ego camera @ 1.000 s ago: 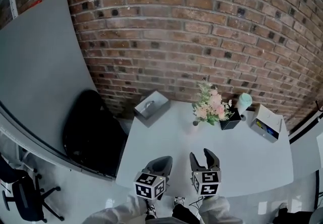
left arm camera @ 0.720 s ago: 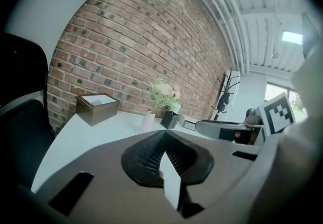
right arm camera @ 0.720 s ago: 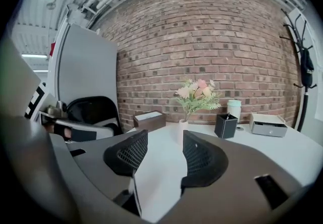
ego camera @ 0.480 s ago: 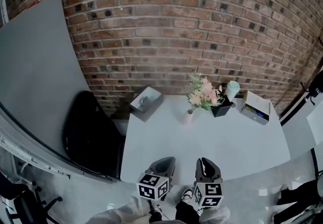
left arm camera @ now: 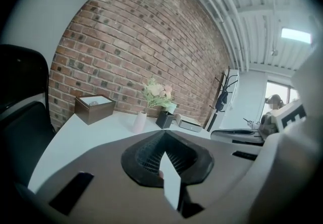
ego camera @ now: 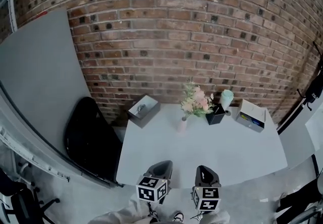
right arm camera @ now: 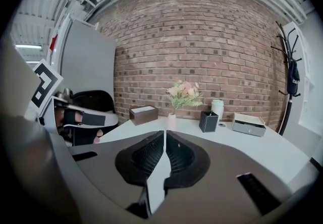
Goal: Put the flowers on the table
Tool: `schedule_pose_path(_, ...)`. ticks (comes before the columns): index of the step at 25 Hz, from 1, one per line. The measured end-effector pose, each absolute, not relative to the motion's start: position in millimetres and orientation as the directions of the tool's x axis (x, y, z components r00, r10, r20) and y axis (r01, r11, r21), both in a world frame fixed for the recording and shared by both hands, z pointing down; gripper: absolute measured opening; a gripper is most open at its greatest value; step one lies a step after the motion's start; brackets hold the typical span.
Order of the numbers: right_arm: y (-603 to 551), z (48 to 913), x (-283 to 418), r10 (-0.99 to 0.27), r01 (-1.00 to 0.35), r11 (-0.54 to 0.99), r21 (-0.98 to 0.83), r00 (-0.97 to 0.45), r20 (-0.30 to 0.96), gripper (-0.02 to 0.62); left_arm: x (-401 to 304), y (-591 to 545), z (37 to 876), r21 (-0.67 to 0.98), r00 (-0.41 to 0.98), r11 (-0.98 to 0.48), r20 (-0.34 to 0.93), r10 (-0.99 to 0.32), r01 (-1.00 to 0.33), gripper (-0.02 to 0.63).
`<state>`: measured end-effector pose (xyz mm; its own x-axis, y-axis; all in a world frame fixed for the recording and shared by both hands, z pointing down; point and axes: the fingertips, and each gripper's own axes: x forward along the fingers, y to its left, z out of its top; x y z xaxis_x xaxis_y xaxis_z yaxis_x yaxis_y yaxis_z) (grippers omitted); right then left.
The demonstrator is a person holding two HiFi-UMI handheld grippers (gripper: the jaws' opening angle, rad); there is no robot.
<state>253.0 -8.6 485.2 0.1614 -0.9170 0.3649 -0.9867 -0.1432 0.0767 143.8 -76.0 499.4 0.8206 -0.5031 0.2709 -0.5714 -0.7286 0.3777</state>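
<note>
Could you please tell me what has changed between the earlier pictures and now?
The right claw has just been closing, from wide open to shut, with nothing between its jaws. Both it and the left claw drew back toward the near edge of the table. The flowers stayed in their vase at the far side, untouched.

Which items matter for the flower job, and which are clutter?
Job: flowers in pink vase, table.
Clutter: tissue box, black pen holder, mint cup, drawer box, black chair.
</note>
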Motion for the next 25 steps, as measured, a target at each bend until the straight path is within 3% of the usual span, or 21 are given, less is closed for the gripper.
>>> schedule_pose_path(25,-37.0,476.2,270.9,-0.931,-0.989,-0.113,0.093,0.139,0.338,0.023,144.3,-82.1,490.7,0.306,0.784,-0.723,0.277,-0.555,-0.619,0.006)
